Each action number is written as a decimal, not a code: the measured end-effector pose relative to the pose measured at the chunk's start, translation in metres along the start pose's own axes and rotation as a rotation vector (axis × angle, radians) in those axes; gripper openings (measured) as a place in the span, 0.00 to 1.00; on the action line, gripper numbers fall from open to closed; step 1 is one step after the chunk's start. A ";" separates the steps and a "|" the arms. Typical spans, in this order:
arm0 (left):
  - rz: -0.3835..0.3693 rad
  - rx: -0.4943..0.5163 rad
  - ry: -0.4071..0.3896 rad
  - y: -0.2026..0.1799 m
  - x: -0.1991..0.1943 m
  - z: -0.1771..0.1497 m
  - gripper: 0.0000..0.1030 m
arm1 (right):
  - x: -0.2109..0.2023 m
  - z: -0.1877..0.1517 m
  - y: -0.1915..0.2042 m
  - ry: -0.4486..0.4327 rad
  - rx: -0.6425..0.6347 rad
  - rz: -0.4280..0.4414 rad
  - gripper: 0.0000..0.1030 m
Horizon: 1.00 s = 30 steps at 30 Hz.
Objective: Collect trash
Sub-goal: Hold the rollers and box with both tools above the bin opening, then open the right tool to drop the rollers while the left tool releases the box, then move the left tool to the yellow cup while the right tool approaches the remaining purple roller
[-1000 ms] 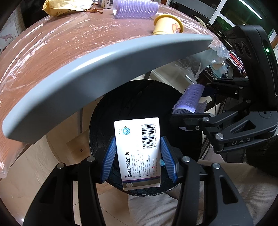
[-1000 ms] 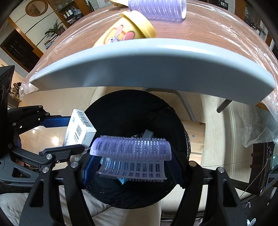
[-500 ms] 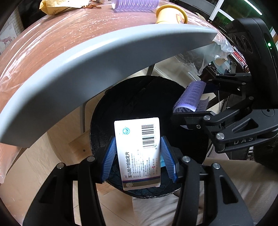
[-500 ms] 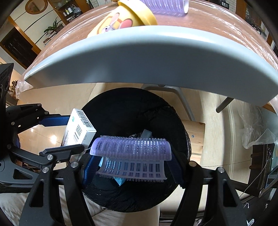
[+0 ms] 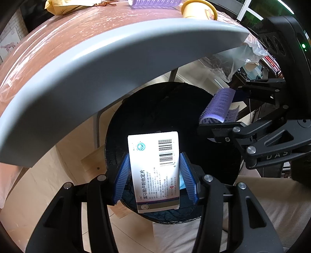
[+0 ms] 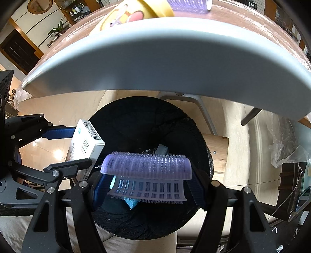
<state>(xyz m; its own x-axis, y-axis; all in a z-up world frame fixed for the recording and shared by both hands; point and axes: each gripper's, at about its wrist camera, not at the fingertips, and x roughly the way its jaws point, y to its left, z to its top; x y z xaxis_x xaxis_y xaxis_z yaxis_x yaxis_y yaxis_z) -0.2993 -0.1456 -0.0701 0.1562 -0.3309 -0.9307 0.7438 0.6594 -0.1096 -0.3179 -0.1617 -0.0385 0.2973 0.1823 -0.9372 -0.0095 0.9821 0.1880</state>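
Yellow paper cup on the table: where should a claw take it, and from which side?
The cup lies on its side near the table's grey edge, beside a purple roller. Probably come from above and pinch across its round body, mid-length; the open rim would crush more easily.

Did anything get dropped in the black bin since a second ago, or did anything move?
Nothing was dropped. The left gripper still clamps the white medicine box and the right gripper still clamps the purple hair roller, both over the black bin. In the left view the bin and table edge sit slightly differently in frame, a small shift only. The yellow cup and second roller stay on the table.
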 end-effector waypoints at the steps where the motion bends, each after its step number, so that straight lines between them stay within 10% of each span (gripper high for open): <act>1: -0.009 -0.004 -0.011 0.002 -0.003 0.000 0.52 | -0.002 0.000 0.000 -0.006 0.001 0.002 0.71; 3: -0.011 -0.028 -0.020 0.006 -0.007 -0.001 0.57 | -0.006 0.000 -0.002 -0.014 0.003 -0.012 0.86; 11: -0.028 -0.103 -0.088 0.021 -0.048 -0.008 0.68 | -0.060 -0.009 -0.015 -0.098 0.046 -0.010 0.87; 19: -0.002 -0.134 -0.413 0.037 -0.157 0.017 0.98 | -0.153 0.029 -0.023 -0.366 0.069 -0.062 0.96; 24: -0.027 -0.224 -0.406 0.069 -0.153 0.048 0.98 | -0.155 0.079 -0.031 -0.412 0.073 -0.088 0.96; 30: -0.060 -0.089 -0.350 0.032 -0.132 0.070 0.98 | -0.130 0.121 -0.029 -0.338 0.001 -0.111 0.96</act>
<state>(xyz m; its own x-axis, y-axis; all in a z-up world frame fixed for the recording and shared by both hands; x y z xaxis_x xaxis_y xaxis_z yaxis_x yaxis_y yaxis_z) -0.2507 -0.1280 0.0740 0.3389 -0.5715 -0.7474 0.7012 0.6830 -0.2043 -0.2413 -0.2200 0.1136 0.5957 0.0488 -0.8017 0.0414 0.9950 0.0914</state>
